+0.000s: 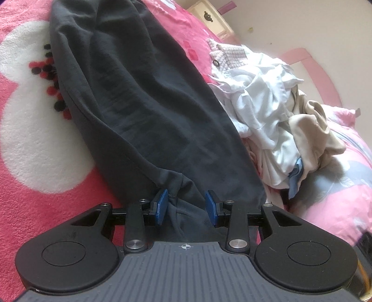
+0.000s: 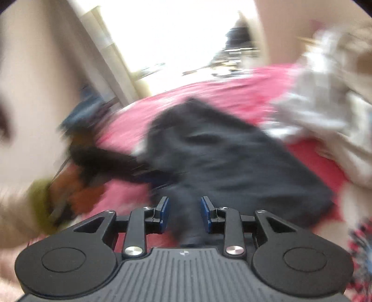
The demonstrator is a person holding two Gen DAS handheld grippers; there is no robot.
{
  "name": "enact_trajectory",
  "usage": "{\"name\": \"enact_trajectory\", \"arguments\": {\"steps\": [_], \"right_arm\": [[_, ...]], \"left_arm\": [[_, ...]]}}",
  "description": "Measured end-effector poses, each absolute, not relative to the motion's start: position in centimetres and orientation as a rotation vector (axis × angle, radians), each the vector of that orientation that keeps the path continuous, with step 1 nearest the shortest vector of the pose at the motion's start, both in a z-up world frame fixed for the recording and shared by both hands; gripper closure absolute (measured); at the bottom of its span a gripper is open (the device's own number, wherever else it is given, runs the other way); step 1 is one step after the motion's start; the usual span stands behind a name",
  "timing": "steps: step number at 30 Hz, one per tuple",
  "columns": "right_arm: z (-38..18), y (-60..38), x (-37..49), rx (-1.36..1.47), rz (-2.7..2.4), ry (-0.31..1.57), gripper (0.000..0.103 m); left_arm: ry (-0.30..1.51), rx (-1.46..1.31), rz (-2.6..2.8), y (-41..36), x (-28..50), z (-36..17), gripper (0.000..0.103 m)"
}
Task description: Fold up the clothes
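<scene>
L wrist view sharp, shows pile of pale clothes [image 1: 274, 111] on pink blanket [image 1: 46, 162]; R view blurred; dark garment [image 1: 144, 97] lies ahead, bunched between parted pads of both left gripper [image 1: 187, 204] & right gripper [image 2: 184, 210].

A home bedroom: a bed spread with a fluffy pink blanket [image 1: 28, 167] patterned in white, a heap of unfolded white and beige laundry [image 1: 274, 116] on its right, a pink bed frame [image 1: 318, 67] and a cream cabinet [image 1: 209, 16] against the far wall.
</scene>
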State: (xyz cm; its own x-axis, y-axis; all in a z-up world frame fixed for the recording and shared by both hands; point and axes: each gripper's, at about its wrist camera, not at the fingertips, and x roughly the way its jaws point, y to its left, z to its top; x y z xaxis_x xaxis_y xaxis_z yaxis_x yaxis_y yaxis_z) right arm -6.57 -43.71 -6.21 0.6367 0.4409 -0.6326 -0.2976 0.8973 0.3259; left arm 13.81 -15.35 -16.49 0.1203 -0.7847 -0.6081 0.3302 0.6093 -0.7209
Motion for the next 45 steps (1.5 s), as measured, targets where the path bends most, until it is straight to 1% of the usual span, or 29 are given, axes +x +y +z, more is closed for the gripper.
{"name": "enact_trajectory", "arguments": {"steps": [1, 3, 5, 6, 8, 13, 19, 22, 24, 28, 32, 34, 36, 38, 42, 45], "right_arm": [[-6.5, -42.6, -6.6, 0.159, 0.465, 0.784, 0.072], [-7.5, -41.1, -6.5, 0.100, 0.507, 0.815, 0.076], [-9.6, -42.9, -6.5, 0.148, 0.415, 0.868, 0.076], [-10.7, -44.0, -6.4, 0.179, 0.364, 0.894, 0.079], [-11.9, -46.0, -7.0, 0.223, 0.290, 0.921, 0.081], [-10.5, -46.9, -8.2, 0.205, 0.223, 0.885, 0.082], [-8.1, -47.5, -9.5, 0.171, 0.165, 0.824, 0.081], [-5.3, -45.6, -9.7, 0.079, 0.250, 0.761, 0.081], [-4.8, -43.0, -9.5, -0.005, 0.349, 0.745, 0.081], [-7.3, -38.4, -8.6, -0.234, 0.484, 0.782, 0.081], [-11.0, -37.8, -7.2, -0.344, 0.455, 0.871, 0.081], [-11.9, -38.6, -7.0, -0.344, 0.421, 0.893, 0.077], [-12.1, -39.5, -6.9, -0.298, 0.401, 0.908, 0.064], [-12.2, -39.7, -6.8, -0.291, 0.391, 0.913, 0.054], [-12.7, -39.1, -7.2, -0.356, 0.400, 0.897, 0.053], [-12.9, -38.8, -7.2, -0.399, 0.401, 0.887, 0.053]], "left_arm": [[1.189, -0.464, -0.858, -15.4, 13.8, -16.5, 0.068], [1.188, -0.460, -0.858, -15.4, 13.9, -16.5, 0.068], [1.189, -0.461, -0.859, -15.6, 13.9, -16.6, 0.068], [1.191, -0.464, -0.858, -15.6, 13.9, -16.6, 0.068], [1.197, -0.472, -0.857, -15.5, 14.1, -16.7, 0.068], [1.198, -0.471, -0.852, -15.5, 14.1, -16.8, 0.068], [1.209, -0.469, -0.846, -15.7, 14.3, -16.8, 0.068], [1.209, -0.464, -0.849, -15.7, 14.3, -16.8, 0.068], [1.210, -0.465, -0.850, -15.7, 14.3, -16.8, 0.068], [1.215, -0.465, -0.847, -15.7, 14.3, -16.7, 0.068], [1.153, -0.393, -0.846, -15.7, 13.8, -15.6, 0.068], [1.104, -0.338, -0.858, -15.5, 13.3, -14.6, 0.068], [1.051, -0.284, -0.873, -15.2, 12.7, -13.6, 0.068], [0.985, -0.220, -0.915, -14.8, 11.6, -12.4, 0.067], [0.910, -0.005, -1.060, -16.1, 8.6, -10.6, 0.067], [0.870, 0.188, -1.144, -17.9, 5.7, -10.4, 0.067]]}}
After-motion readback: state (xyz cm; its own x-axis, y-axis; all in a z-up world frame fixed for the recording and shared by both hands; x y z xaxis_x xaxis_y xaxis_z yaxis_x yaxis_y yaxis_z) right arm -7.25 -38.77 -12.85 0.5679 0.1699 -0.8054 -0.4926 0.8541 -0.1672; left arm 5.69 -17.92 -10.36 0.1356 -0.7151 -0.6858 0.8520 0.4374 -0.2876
